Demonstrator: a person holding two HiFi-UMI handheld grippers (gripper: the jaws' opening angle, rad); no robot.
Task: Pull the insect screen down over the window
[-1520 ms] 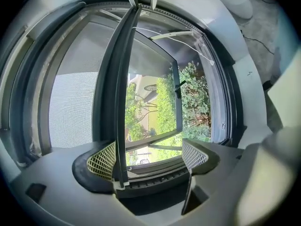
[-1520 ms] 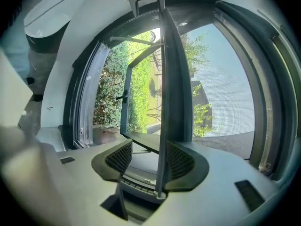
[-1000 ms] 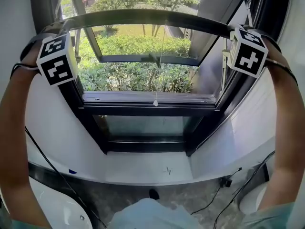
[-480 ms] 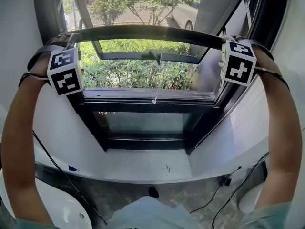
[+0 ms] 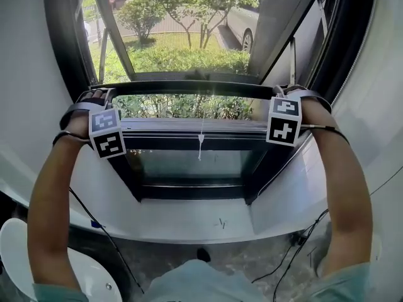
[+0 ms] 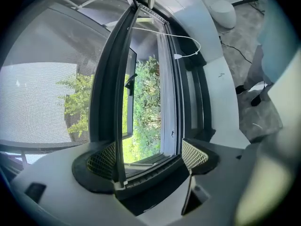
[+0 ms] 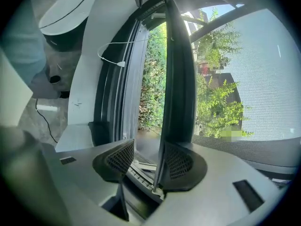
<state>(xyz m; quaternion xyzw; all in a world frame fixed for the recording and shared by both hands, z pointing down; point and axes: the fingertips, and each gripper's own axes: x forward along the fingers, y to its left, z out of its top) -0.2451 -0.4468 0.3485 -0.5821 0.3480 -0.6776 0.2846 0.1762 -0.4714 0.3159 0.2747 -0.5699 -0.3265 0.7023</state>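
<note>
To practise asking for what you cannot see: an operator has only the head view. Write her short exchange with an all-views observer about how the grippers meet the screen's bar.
Operator: Is the left gripper clamped on the bar?
Observer: No. The bar lies against one pad; the other stands clear.
Operator: And the right gripper?
Observer: Its jaws have just been closing slightly with the bar between them, yet one pad stands clear.
Operator: Is mesh out?
Observer: Yes, fine mesh stretches from the bar.
</note>
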